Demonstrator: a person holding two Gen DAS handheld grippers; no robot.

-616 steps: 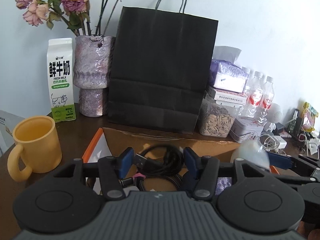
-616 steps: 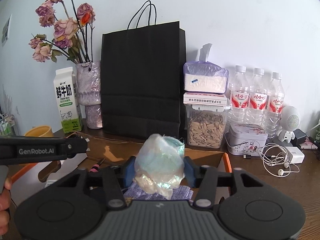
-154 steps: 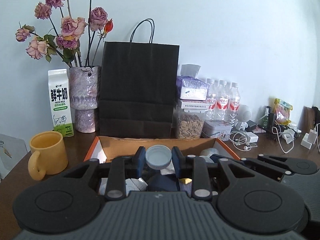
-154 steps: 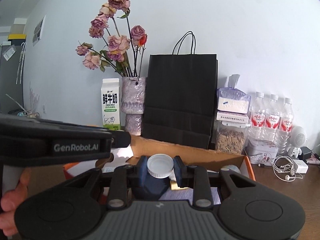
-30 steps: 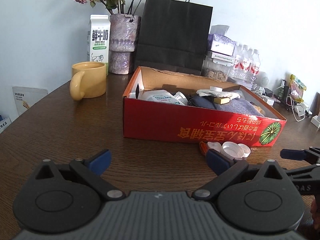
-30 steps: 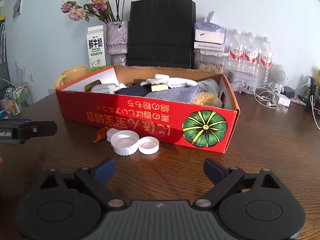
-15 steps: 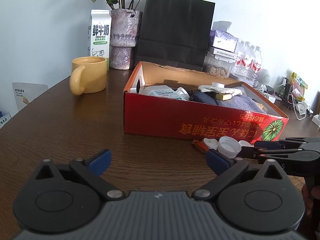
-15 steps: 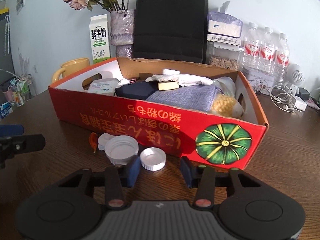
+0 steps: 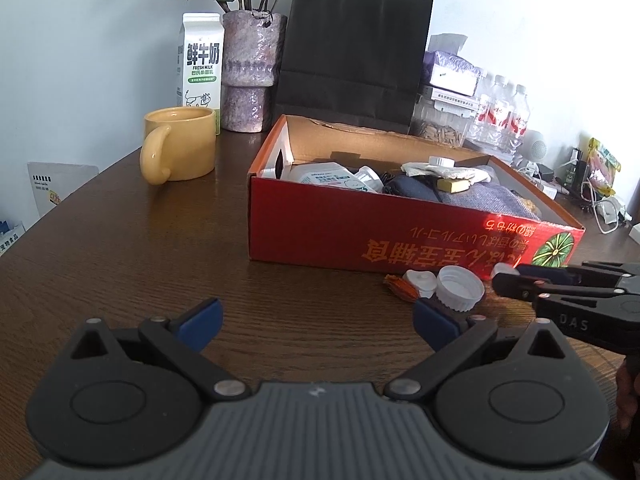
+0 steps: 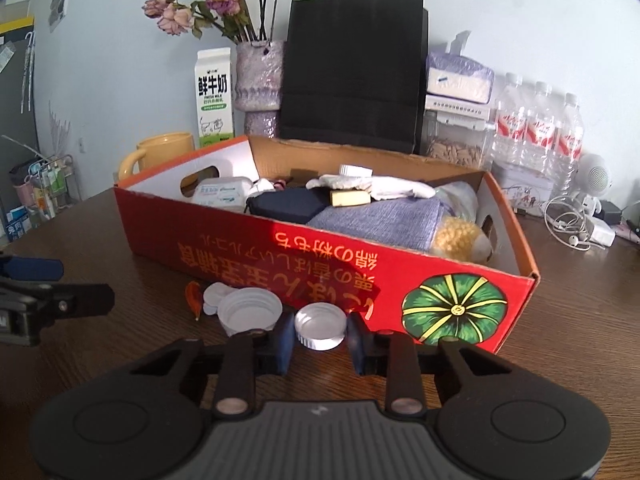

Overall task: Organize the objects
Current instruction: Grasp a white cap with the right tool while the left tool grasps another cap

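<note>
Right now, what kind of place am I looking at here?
Most likely a home or small office, with a wooden table pushed to the wall and used as a catch-all. A milk carton, a vase of dried roses and bottled water line the back.

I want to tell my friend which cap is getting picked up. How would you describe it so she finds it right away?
Find the big red cardboard box with the green pumpkin picture, on the brown wooden table. In front of its printed side lie several white caps. Yours is the small round white cap nearest the pumpkin, open side up, between the closing right tongs; its neighbour, the wide ribbed cap, is bigger.
</note>
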